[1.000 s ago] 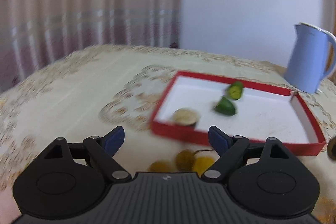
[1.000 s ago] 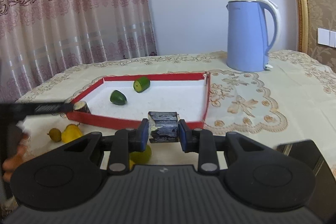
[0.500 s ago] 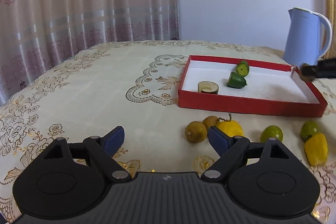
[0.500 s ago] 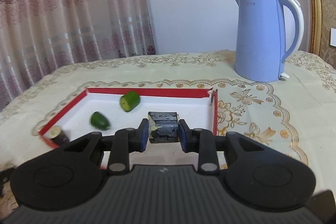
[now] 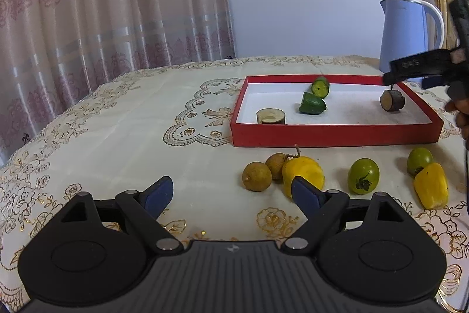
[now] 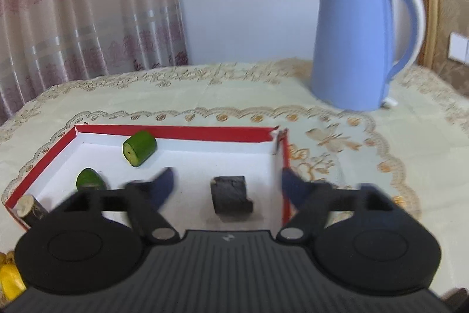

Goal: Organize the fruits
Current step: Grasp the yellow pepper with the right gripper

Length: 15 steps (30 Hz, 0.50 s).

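A red tray (image 5: 334, 134) with a white floor holds two green cucumber pieces (image 5: 312, 104), a pale-cut stump piece (image 5: 270, 116) and a dark bark-skinned piece (image 5: 392, 101). My right gripper (image 6: 228, 184) is open above the tray (image 6: 178, 131), and the dark piece (image 6: 231, 194) lies free between its fingers. My left gripper (image 5: 231, 194) is open and empty over the tablecloth. In front of the tray lie two brown longans (image 5: 257, 176), a yellow fruit (image 5: 303, 173), two green tomatoes (image 5: 363, 175) and a yellow pepper piece (image 5: 431, 185).
A blue electric kettle (image 6: 357, 40) stands on the table behind the tray's right corner; it also shows in the left wrist view (image 5: 407, 34). Pink curtains hang behind the table. The embroidered tablecloth (image 5: 117, 131) stretches left of the tray.
My right gripper has moved over the tray, opened and let go of the dark piece, which now lies in the tray. My left gripper has drawn back from the tray, staying open.
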Available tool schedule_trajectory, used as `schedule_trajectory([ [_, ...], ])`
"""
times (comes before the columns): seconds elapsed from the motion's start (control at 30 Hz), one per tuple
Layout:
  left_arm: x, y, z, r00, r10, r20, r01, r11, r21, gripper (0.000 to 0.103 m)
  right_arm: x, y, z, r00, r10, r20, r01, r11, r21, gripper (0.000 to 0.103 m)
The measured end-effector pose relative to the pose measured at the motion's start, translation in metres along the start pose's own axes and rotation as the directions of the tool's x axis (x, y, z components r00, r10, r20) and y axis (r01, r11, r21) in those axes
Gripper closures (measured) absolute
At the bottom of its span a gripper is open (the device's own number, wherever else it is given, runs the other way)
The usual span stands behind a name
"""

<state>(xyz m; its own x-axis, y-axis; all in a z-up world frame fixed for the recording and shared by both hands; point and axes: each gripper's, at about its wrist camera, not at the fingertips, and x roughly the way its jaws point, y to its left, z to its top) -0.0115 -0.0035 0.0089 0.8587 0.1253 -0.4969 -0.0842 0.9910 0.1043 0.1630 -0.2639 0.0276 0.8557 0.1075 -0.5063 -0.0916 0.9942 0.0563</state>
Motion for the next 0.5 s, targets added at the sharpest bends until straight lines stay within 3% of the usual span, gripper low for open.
schedule_trajectory([
  [0.1, 0.001, 0.003, -0.002, 1.000, -0.023, -0.005, 0.023, 1.000, -0.014, 0.015, -0.035, 0.003, -0.011, 0.999, -0.010, 0.032, 0.010, 1.000, -0.019, 0.000],
  [0.3, 0.002, 0.001, -0.006, 0.999, -0.040, 0.008, 0.040, 0.999, -0.023, 0.015, -0.110, 0.005, -0.051, 0.999, 0.012, 0.032, -0.015, 0.997, 0.082, 0.000],
  [0.4, 0.005, -0.002, -0.009, 0.999, -0.047, 0.002, 0.047, 0.999, -0.021, 0.015, -0.137, 0.007, -0.080, 0.996, 0.015, 0.084, -0.022, 0.995, 0.094, 0.000],
  [0.5, 0.007, -0.005, -0.011, 0.999, -0.054, -0.007, 0.054, 0.998, -0.018, 0.015, -0.149, 0.017, -0.097, 0.997, -0.009, 0.074, 0.003, 0.997, 0.071, 0.000],
])
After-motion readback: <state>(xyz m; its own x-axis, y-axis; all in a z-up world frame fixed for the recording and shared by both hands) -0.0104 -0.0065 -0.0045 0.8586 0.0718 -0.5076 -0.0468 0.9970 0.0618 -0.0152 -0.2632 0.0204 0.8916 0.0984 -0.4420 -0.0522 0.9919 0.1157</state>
